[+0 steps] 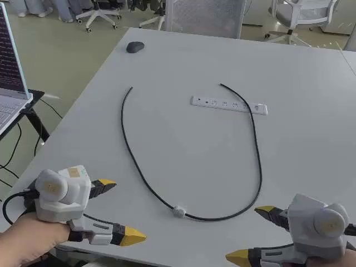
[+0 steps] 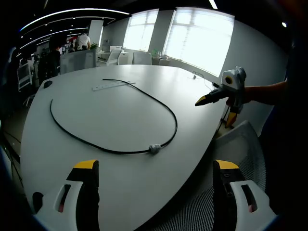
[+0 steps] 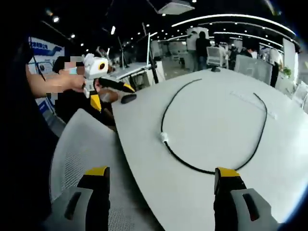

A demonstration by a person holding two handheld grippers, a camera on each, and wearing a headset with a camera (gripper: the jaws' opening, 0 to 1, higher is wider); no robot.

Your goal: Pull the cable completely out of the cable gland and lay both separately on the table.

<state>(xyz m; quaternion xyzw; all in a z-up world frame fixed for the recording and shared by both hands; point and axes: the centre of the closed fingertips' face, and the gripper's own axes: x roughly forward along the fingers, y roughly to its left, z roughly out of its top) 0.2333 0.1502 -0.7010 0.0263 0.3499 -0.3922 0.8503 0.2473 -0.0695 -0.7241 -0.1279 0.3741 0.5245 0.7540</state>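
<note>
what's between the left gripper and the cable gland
Bare white table; in the head view nothing lies between the left gripper and the cable gland.

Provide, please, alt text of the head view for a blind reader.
A long black cable lies in a U on the white table, a small white cable gland on its near bend. The yellow-tipped left gripper and right gripper hover open at the near edge; a white power strip lies beyond.
</note>
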